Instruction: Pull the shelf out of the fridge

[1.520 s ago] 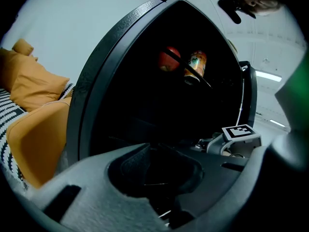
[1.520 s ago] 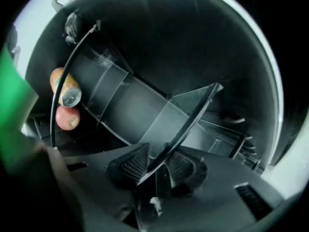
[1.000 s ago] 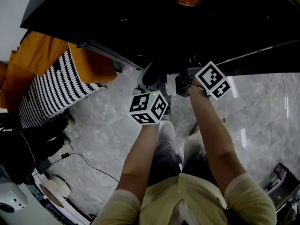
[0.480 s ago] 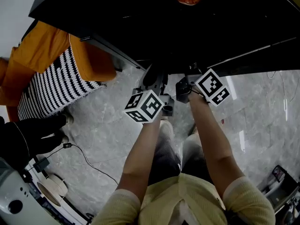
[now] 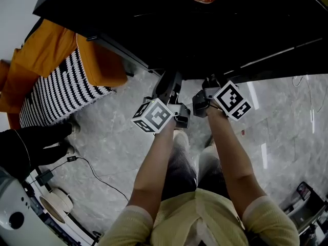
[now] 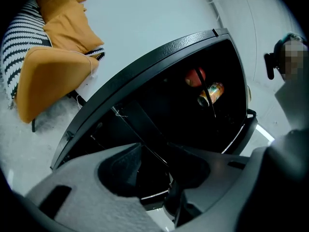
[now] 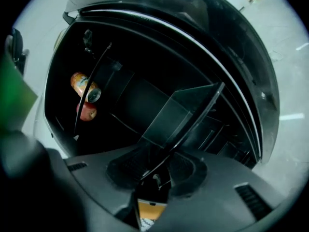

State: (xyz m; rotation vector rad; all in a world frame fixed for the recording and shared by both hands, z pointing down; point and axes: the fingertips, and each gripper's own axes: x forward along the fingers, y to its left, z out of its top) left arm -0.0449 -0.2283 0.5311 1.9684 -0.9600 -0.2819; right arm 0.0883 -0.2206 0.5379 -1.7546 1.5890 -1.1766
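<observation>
Because the shelf point(image 7: 179, 111) is a thin glass pane seen almost edge-on, its place reads best in the right gripper view. Its near edge sits inside the right gripper point(image 7: 161, 173), and the pane runs from there up and away into the dark inside of the fridge point(image 7: 145, 47), tilted rather than flat. That gripper's fingers are clamped on the near edge.

The left gripper point(image 6: 157, 173) is just beside it at the same front edge. Its fingers have just been opening and stand wide apart, with the shelf's edge passing between them but neither pad pressing on it. So the right hand alone has the grip, and the left is free to take a fresh hold.

The pane's long run points away from both hands into the cabinet. By my reading the pull must come straight back toward the person along that line, or the pane may bind.

Deeper inside, an orange can point(image 7: 86, 88) and a red fruit point(image 7: 87, 113) lie well behind the shelf. The fridge stands on a grey marbled floor point(image 5: 118, 137), with an orange armchair point(image 5: 97, 68) off to the person's left.
</observation>
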